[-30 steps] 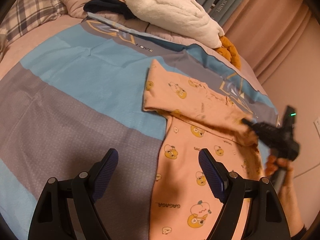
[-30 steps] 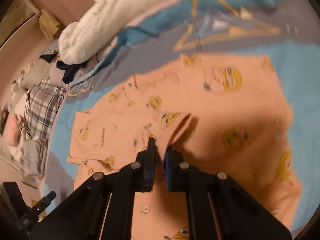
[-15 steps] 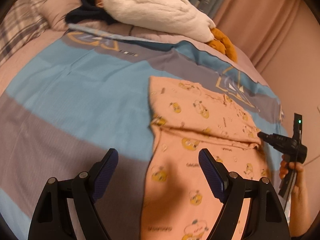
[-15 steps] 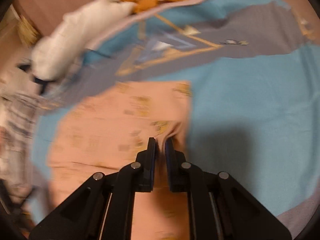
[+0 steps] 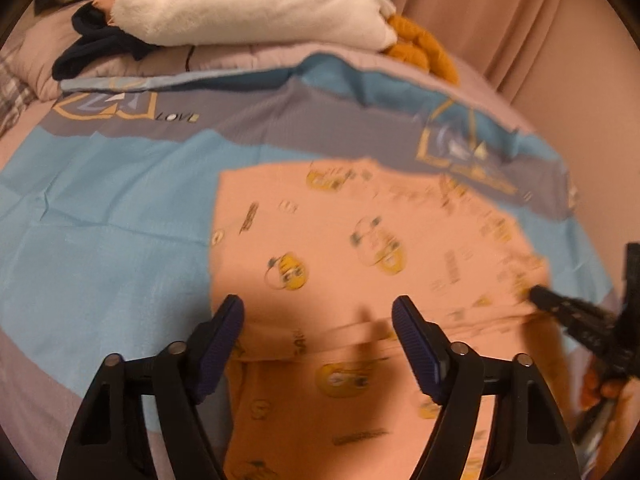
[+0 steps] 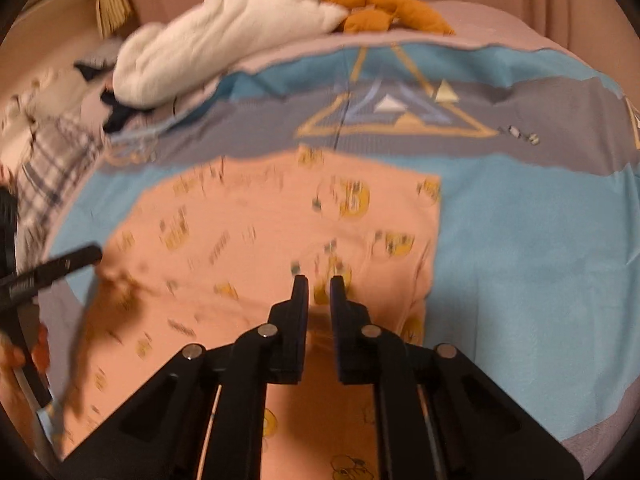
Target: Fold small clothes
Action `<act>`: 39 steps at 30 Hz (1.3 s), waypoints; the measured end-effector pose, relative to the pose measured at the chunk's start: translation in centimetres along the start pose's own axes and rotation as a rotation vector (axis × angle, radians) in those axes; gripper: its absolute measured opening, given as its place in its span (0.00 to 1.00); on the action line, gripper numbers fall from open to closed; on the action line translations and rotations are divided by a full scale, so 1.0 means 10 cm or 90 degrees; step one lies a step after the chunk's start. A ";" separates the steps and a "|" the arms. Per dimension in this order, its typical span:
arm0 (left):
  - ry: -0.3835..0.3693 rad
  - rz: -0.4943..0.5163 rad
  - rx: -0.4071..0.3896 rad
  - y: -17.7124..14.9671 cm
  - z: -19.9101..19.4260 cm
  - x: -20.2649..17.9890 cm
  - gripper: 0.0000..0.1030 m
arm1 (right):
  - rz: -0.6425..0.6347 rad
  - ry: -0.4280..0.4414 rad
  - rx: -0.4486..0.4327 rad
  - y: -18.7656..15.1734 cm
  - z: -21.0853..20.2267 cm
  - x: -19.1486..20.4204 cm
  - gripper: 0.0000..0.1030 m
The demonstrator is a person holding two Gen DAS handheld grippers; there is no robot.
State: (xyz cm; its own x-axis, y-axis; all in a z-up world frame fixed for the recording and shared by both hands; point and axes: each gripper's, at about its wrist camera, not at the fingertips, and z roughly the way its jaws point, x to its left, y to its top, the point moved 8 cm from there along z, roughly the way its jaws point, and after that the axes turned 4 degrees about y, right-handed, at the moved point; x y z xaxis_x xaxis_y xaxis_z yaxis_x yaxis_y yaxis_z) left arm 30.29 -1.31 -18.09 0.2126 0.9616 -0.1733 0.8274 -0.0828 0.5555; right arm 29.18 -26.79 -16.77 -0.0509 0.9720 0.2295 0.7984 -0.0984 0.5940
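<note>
Spread flat on the bedspread [image 5: 120, 208], the peach garment [image 5: 360, 240] looks soft and limp, best pinched at an edge: the left gripper [image 5: 318, 344] hovers wide but closing, empty, while the right gripper [image 6: 319, 300] stands nearly shut, seemingly nipping cloth.

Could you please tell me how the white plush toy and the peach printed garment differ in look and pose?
The white plush toy is plain and thick; the peach garment is thin with yellow cartoon prints. The white plush toy lies bunched at the bed's far end; the peach garment lies spread nearly flat on the blue-and-grey bedspread, with one fold across it. Both are soft and rest on the bed.
</note>
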 end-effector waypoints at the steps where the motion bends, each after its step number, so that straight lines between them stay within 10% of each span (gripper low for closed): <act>1: 0.008 0.007 0.013 -0.06 0.07 0.02 0.74 | -0.002 -0.008 0.010 -0.05 0.03 -0.03 0.09; 9: -0.005 0.021 0.021 -0.21 -0.19 0.06 0.74 | 0.053 0.022 0.024 -0.22 0.01 -0.18 0.12; 17: -0.046 -0.082 0.037 -0.74 -0.76 0.54 0.84 | 0.099 0.101 0.005 -0.61 -0.75 -0.19 0.55; 27: -0.156 -0.152 0.086 -1.25 -0.84 0.45 0.84 | 0.197 0.186 0.089 -1.53 -0.95 -0.31 0.55; 36: -0.243 -0.184 0.078 -1.16 -0.69 0.17 0.84 | 0.220 0.247 0.068 -1.30 -0.61 -0.11 0.48; 39: -0.288 -0.207 0.090 -1.26 -0.77 0.23 0.68 | 0.222 0.261 0.074 -1.37 -0.66 -0.09 0.40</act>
State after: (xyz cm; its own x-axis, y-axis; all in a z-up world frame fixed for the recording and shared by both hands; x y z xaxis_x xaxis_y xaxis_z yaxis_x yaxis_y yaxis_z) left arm 16.37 3.95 -19.21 0.1110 0.7390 -0.6645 0.9423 0.1342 0.3067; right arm 14.35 -27.68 -20.05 0.0180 0.7206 0.6931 0.8697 -0.3532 0.3447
